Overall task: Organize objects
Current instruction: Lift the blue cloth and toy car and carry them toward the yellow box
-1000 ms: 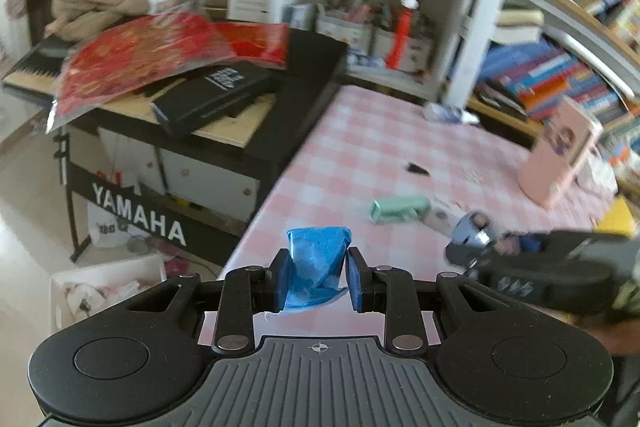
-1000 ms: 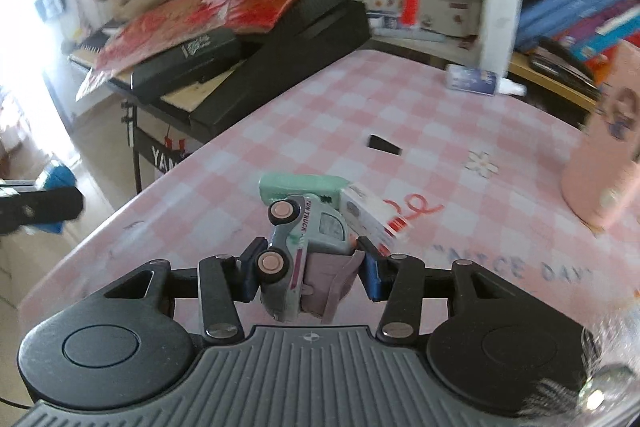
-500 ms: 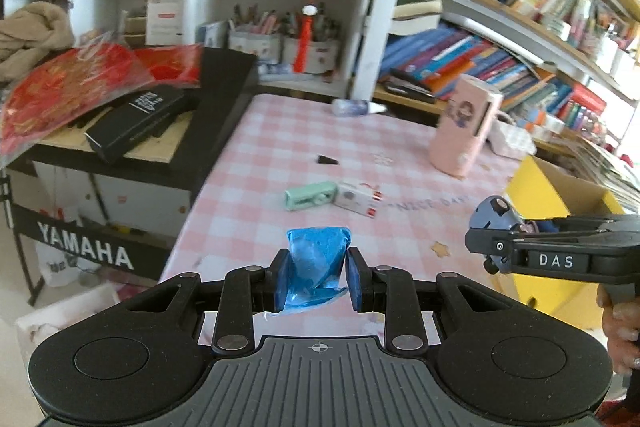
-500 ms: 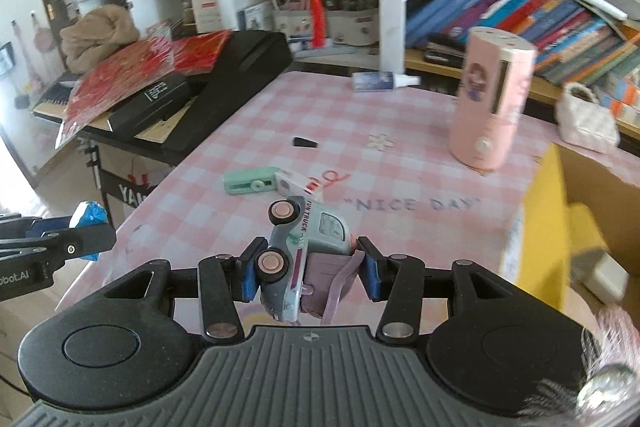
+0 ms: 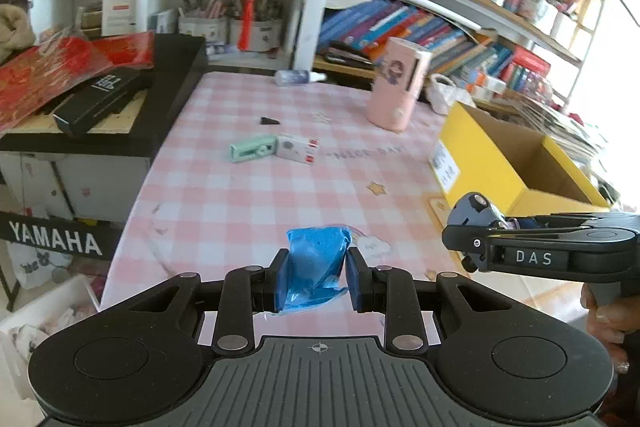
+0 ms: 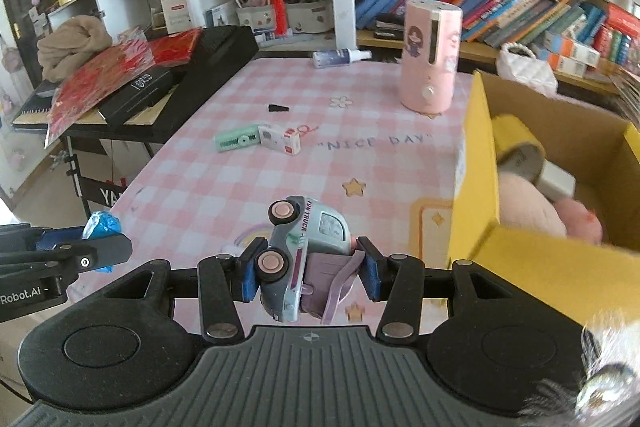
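My left gripper (image 5: 316, 277) is shut on a crumpled blue packet (image 5: 316, 263), held above the near edge of the pink checked table (image 5: 248, 203). My right gripper (image 6: 306, 273) is shut on a grey-blue toy truck (image 6: 298, 247), tipped on its side, just left of the yellow cardboard box (image 6: 478, 163). The box holds a pink plush toy (image 6: 532, 211) and a roll. The right gripper also shows in the left wrist view (image 5: 472, 227), near the box (image 5: 480, 171). A mint green stapler (image 6: 234, 139) and a small white box (image 6: 280, 139) lie mid-table.
A pink cylinder device (image 6: 430, 55) stands at the back, with a small spray bottle (image 6: 340, 57) lying left of it and a small black piece (image 6: 278, 107) nearer. A black keyboard with red packets (image 5: 80, 79) stands left of the table. Bookshelves (image 5: 440, 7) line the back.
Both grippers have swung right and pulled back, from the table's left side toward the yellow box. Each has kept its grip.
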`<state>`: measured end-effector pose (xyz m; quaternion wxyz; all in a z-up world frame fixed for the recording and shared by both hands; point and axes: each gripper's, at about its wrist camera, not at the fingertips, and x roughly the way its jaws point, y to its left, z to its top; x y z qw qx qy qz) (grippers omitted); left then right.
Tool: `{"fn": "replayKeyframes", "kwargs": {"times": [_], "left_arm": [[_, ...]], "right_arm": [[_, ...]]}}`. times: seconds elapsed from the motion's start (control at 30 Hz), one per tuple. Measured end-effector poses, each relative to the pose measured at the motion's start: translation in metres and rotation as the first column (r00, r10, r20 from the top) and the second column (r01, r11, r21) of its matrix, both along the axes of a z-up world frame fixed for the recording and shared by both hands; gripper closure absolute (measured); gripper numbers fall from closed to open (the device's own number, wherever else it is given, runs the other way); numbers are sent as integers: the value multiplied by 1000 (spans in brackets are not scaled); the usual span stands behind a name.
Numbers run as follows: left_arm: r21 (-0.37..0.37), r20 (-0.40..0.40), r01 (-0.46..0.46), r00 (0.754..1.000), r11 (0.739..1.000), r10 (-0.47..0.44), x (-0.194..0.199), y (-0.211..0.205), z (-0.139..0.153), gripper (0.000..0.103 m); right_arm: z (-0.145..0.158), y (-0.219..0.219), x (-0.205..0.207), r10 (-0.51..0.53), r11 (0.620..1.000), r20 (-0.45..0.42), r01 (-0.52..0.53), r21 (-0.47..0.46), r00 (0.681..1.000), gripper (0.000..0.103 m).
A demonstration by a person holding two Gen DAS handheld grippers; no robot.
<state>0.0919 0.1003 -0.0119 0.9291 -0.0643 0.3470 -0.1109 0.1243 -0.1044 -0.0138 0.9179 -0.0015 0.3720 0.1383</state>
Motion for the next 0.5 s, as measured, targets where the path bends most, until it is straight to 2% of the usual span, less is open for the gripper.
{"fn": "replayKeyframes", "kwargs": {"times": [0.5], "left_arm": [[35,-21,167,986,985,-166,-44,-24,-4,76]], "right_arm": [[-14,-26,-73,-153,987,-52,155,44,987,58]]}}
